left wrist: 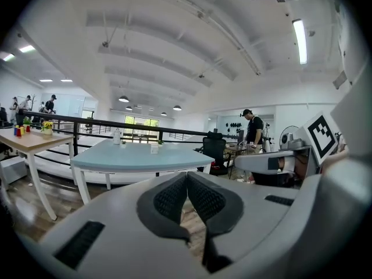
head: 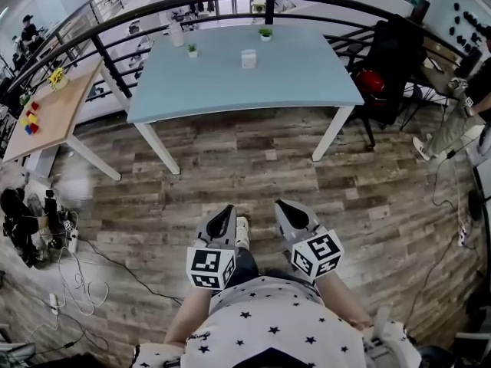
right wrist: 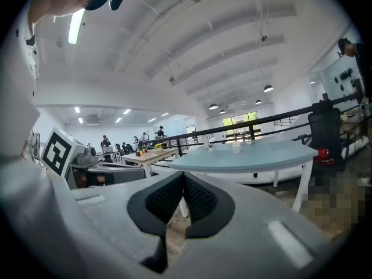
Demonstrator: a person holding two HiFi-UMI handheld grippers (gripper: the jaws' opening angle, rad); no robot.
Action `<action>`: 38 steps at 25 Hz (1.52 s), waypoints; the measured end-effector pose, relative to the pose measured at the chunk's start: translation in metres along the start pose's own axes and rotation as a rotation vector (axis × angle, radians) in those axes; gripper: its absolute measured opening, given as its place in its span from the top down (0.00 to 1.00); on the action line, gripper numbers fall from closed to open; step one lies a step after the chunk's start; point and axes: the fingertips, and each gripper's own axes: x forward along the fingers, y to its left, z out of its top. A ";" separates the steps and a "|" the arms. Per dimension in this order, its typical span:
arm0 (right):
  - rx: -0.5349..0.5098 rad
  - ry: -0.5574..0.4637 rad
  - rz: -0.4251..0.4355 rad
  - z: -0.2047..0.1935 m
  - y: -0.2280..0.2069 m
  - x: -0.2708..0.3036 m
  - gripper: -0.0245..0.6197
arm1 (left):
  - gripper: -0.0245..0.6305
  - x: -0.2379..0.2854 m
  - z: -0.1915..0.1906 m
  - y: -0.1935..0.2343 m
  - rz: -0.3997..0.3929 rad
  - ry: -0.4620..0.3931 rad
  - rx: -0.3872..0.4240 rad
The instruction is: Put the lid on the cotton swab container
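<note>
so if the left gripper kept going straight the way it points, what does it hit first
Probably the front edge of the blue table. The left gripper has only open wood floor before that. It might pass just under the top, since depth is unclear.

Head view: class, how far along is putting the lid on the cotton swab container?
Done: nothing visible. In hand: nothing; the left gripper and right gripper are held back, jaws together and empty, well short of the blue table. Left: everything, approaching the small white container on it, probably the swab container, and lidding it; no lid can be made out.
</note>
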 end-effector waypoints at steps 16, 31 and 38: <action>0.019 0.043 0.013 0.044 -0.073 0.118 0.84 | 0.87 0.121 0.048 0.068 -0.077 0.038 0.020; 0.044 0.047 0.019 0.087 -0.128 0.242 0.64 | 0.68 0.226 0.093 0.149 -0.151 0.056 0.065; 0.049 0.030 0.001 0.102 -0.146 0.282 0.64 | 0.66 0.257 0.105 0.177 -0.166 0.049 0.075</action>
